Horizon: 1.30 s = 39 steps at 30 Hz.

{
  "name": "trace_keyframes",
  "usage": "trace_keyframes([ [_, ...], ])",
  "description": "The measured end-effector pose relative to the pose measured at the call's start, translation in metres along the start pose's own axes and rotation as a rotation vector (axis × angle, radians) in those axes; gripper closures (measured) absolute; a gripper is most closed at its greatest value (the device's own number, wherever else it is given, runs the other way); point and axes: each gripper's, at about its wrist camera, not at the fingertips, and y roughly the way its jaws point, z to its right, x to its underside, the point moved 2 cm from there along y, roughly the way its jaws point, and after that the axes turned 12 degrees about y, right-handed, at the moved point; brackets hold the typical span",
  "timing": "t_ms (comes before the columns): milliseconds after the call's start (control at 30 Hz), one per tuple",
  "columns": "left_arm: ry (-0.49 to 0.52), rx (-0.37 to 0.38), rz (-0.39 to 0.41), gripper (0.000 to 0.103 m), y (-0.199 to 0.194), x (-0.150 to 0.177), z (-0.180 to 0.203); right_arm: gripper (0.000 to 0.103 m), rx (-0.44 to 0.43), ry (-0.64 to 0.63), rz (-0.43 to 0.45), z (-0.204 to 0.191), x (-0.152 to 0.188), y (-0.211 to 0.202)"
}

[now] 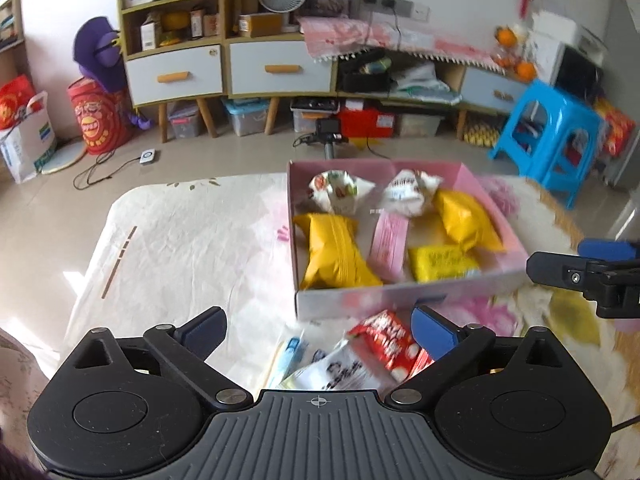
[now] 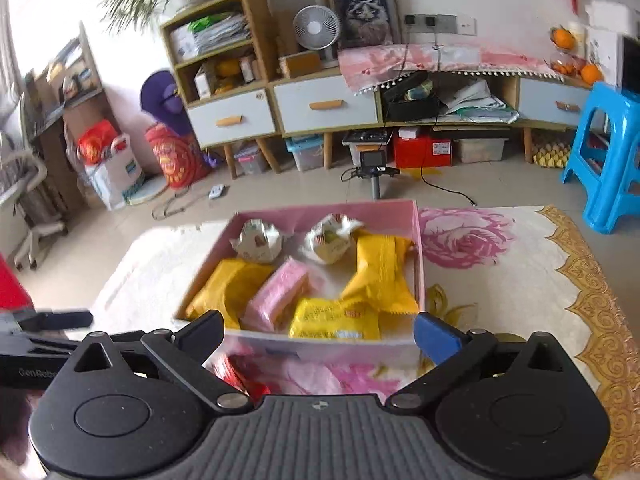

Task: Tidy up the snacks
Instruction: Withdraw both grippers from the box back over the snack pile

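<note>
Left gripper (image 1: 318,330): jaws wide, nothing held, tilted down over red packet (image 1: 386,342) and white packet (image 1: 340,372) lying on cloth just before box front wall.
Right gripper (image 2: 318,330): jaws wide, empty, tilted down at pink box (image 2: 416,240) near edge.
Box: holds yellow, pink, white snacks.
Free room: bare cloth (image 1: 180,240) left of box.

Your black two-finger left gripper (image 1: 318,334) and black two-finger right gripper (image 2: 318,334) both tilt downward just short of the pink cardboard box (image 2: 320,346), jaws spread wide, gripping nothing.
</note>
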Motion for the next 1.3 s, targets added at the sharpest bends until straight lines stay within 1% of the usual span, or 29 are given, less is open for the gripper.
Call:
trace_keyframes([
  [133, 0.026, 0.032, 0.003, 0.003, -0.003, 0.013, -0.002, 0.008, 0.0, -0.082, -0.019, 0.003, 0.015, -0.002],
  [267, 0.069, 0.046, 0.007, 0.003, -0.009, 0.035, -0.002, 0.008, -0.02, -0.137, -0.022, 0.012, 0.026, -0.011],
  [467, 0.172, 0.076, 0.024, 0.003, -0.016, 0.074, -0.003, 0.008, -0.017, -0.164, -0.032, 0.038, 0.043, -0.018],
  [700, 0.207, 0.116, 0.008, 0.003, -0.017, 0.105, -0.004, 0.008, 0.007, -0.175, -0.078, 0.057, 0.062, -0.018],
  [800, 0.252, 0.126, 0.013, 0.003, -0.016, 0.116, -0.004, 0.008, 0.012, -0.191, -0.101, 0.062, 0.073, -0.018],
  [900, 0.293, 0.138, 0.002, 0.003, -0.011, 0.125, -0.002, 0.008, 0.02, -0.242, -0.108, 0.066, 0.084, -0.016],
  [1033, 0.324, 0.165, -0.004, 0.003, -0.007, 0.133, -0.001, 0.008, 0.038, -0.311, -0.13, 0.071, 0.1, -0.013],
  [1167, 0.346, 0.199, -0.018, 0.003, -0.002, 0.139, 0.001, 0.008, 0.04, -0.335, -0.15, 0.078, 0.111, -0.01],
  [1300, 0.322, 0.239, -0.014, 0.003, 0.0, 0.142, 0.001, 0.008, 0.006, -0.318, -0.128, 0.082, 0.113, -0.011],
])
